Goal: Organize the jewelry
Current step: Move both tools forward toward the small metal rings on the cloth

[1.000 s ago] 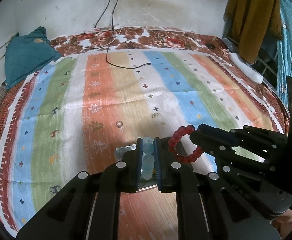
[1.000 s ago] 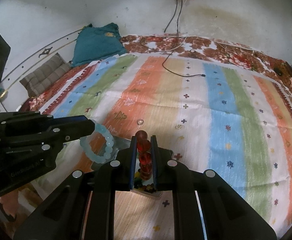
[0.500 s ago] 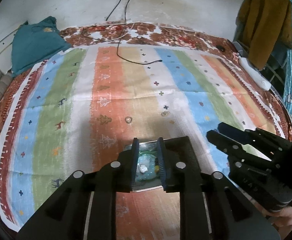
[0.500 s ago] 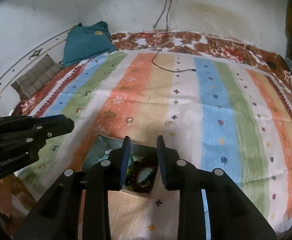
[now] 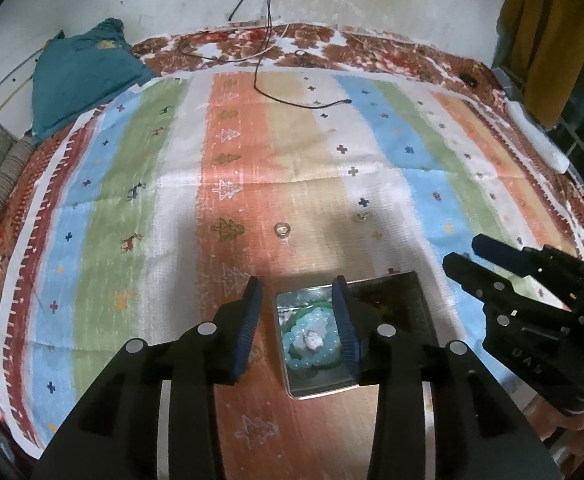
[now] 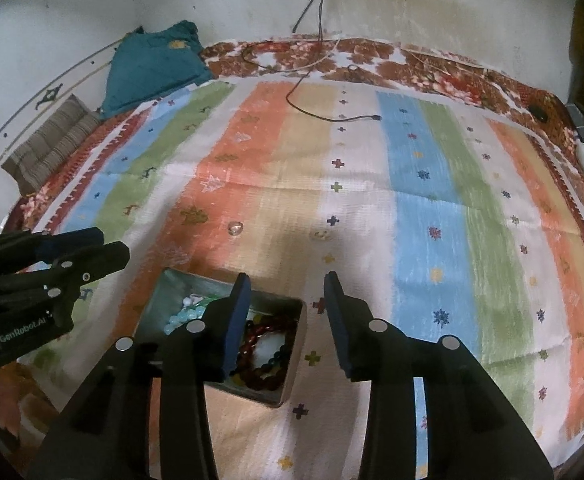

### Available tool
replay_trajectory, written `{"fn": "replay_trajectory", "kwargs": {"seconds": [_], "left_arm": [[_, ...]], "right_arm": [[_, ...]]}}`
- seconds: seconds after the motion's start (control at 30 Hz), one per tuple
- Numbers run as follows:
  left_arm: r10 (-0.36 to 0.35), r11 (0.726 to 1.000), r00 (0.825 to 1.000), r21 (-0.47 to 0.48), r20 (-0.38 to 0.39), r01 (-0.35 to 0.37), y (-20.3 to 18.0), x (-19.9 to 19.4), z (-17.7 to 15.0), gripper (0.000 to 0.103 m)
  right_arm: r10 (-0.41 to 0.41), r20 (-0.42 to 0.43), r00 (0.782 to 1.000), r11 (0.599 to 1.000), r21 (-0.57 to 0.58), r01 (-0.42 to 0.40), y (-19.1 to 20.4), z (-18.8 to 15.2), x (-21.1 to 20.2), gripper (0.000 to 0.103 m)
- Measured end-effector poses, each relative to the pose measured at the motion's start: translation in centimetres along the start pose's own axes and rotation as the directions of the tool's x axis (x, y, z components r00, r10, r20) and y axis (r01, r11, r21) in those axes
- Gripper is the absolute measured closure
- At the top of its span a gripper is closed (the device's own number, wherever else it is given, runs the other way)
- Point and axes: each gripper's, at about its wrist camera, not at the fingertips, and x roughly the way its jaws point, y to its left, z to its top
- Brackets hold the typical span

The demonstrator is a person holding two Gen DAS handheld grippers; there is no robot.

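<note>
Between the wide-open, empty fingers of the left tool (image 5: 296,322) sits the tin box (image 5: 420,292) on the bed. Farther ahead lie two small rings (image 5: 282,229), closer to the left tool than the right tool (image 6: 285,322), also open and empty. Pale blue beads (image 5: 312,340) fill one side, dark red beads (image 6: 265,354) the other.

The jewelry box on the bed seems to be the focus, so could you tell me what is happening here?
A person holds a claw in each hand above the jewelry box. Both the left claw and right claw are open and empty. The pale blue bracelet and red bracelet lie inside; two small rings remain on the striped blanket.
</note>
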Motion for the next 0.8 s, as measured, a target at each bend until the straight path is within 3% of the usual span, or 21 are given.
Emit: {"fn": "replay_trajectory", "kwargs": {"seconds": [0.27, 0.8], "left_arm": [[0.033, 0.999, 0.999, -0.001, -0.027, -0.033, 0.3, 1.9, 1.7, 0.057], [0.049, 0.999, 0.993, 0.000, -0.111, -0.049, 1.4, 5.9, 4.1, 0.053]], "right_arm": [[-0.041, -0.047, 0.998, 0.999, -0.007, 0.041, -0.4, 0.9, 1.8, 0.053], [-0.018, -0.122, 0.992, 0.999, 0.028, 0.021, -2.0, 3.1, 5.8, 0.051]]}}
